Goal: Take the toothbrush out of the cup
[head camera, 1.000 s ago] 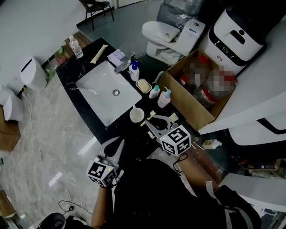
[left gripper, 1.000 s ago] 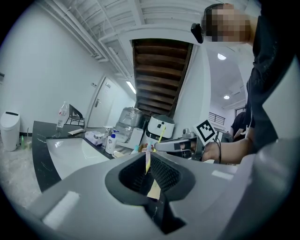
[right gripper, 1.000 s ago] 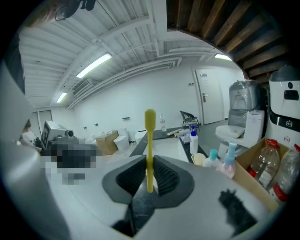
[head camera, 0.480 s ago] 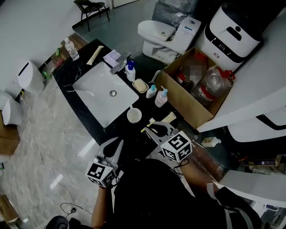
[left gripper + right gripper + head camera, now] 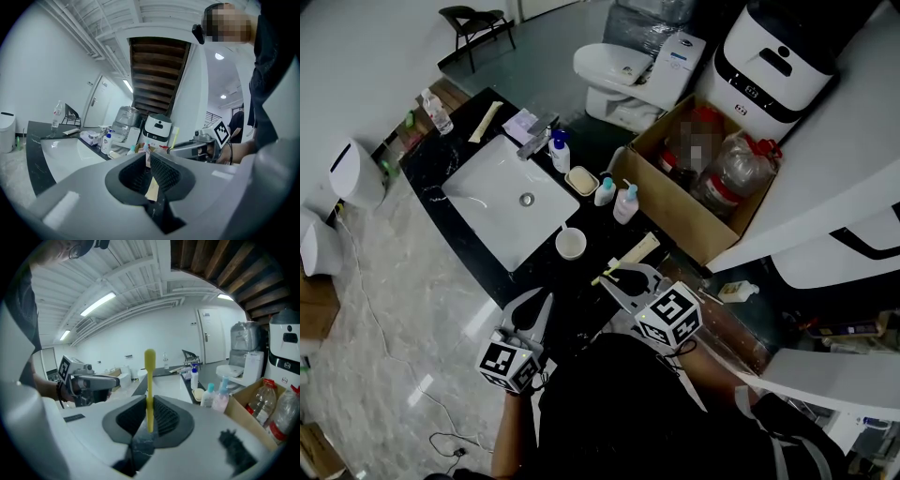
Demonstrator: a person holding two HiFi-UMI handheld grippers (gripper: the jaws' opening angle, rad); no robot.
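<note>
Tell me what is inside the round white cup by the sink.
The round white cup looks empty: only pale inner wall shows. The yellow toothbrush is out, clamped in the right gripper. The cup's floor is too small to check.

Head view looks steeply down on the counter point(image 5: 578, 289); low over it, both gripper views look along it, catching right gripper point(image 5: 176, 149) mid-right, left gripper point(image 5: 107, 381) mid-left

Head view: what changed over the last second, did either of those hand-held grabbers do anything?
The right gripper, shut on the yellow toothbrush, drew back a little from the white cup toward the person, carrying the toothbrush with it. Nothing was newly gripped or let go. The left gripper stayed low, shut and empty. The cup, bottles and sink kept their places; only the camera shifted.
</note>
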